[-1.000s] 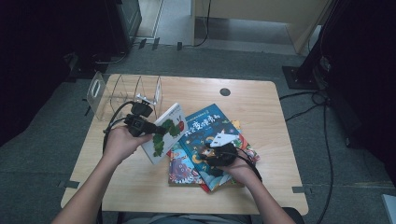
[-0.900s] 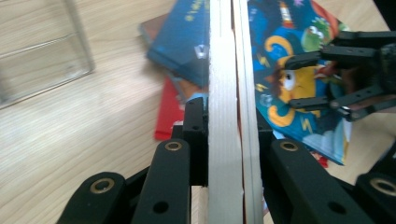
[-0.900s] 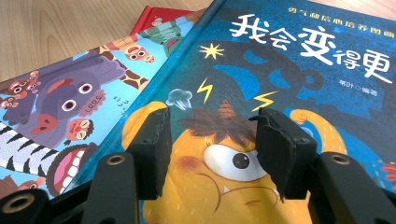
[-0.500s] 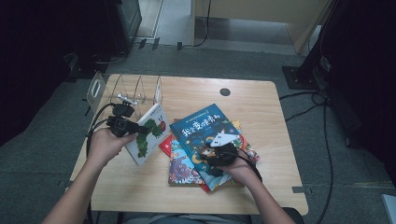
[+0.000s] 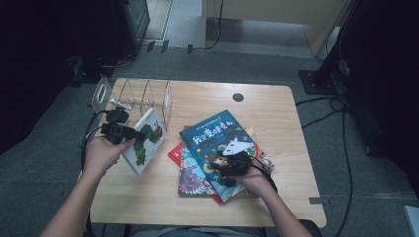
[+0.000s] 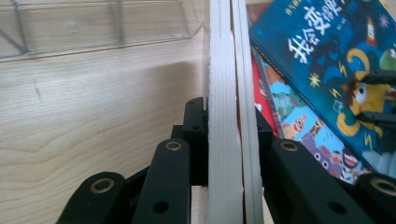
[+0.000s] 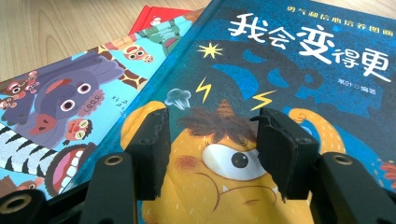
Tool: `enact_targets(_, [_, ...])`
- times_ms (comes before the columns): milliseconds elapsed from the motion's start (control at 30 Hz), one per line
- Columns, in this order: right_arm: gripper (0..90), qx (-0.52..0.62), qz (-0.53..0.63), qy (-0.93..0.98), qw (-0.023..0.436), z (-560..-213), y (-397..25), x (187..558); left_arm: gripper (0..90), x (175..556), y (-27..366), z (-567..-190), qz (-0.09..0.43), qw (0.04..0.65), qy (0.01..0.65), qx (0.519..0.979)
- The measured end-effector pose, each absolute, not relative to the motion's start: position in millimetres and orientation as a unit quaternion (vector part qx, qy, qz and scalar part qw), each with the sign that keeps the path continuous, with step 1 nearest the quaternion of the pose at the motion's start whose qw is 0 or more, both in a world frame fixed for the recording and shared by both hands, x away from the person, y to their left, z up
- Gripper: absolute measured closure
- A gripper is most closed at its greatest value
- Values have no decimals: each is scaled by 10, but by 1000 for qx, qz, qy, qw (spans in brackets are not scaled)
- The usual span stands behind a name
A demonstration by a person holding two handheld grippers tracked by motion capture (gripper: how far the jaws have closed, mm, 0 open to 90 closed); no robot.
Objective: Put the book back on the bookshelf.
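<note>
White book held on edge at table's 9 o'clock; blue book flat at centre.

High view: left gripper point(image 5: 129, 133) holds white book point(image 5: 146, 140) tilted, just beside clear rack point(image 5: 143, 94) at 11 o'clock; right gripper point(image 5: 228, 165) rests on blue book point(image 5: 217, 136) atop the stack.
Left gripper view: jaws clamped on white book point(image 6: 227, 107), pages edge-on.
Right gripper view: jaws apart over blue book point(image 7: 280, 70); animal book point(image 7: 56, 107) beneath at 9 o'clock.

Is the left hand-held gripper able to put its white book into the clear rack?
Probably yes. The left hand-held gripper is shut on the white book, standing just in front of the clear rack. Its slots look empty, and nothing lies between.
</note>
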State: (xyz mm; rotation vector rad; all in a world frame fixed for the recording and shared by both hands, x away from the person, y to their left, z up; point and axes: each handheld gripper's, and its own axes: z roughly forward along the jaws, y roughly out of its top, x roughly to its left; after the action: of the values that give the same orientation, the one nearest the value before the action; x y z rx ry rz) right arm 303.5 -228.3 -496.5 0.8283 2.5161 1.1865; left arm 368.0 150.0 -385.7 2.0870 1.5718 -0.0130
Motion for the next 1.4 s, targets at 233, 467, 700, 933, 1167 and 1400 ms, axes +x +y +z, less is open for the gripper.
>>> enact_targets(233, [447, 283, 406, 861, 119, -4966, -2283, 3036, 771, 3771, 1448, -3906, 7, 263, 599, 756])
enact_targets(467, [446, 284, 405, 861, 120, -4965, -2281, 3034, 771, 3906, 1390, -3930, 19, 264, 615, 743])
enact_targets(700, [446, 284, 405, 861, 120, -4966, -2281, 3034, 771, 4025, 1328, -3924, 25, 265, 630, 730])
enact_targets(933, [447, 283, 405, 861, 120, -4965, -2281, 3033, 771, 4133, 1258, -3881, 34, 270, 641, 717])
enact_targets(1167, [448, 282, 405, 861, 121, -4965, -2282, 3033, 771, 4215, 1207, -3871, 56, 280, 642, 712])
enact_targets(1400, [449, 281, 405, 862, 120, -4965, -2282, 3035, 771, 4350, 1217, -3895, 50, 290, 658, 693])
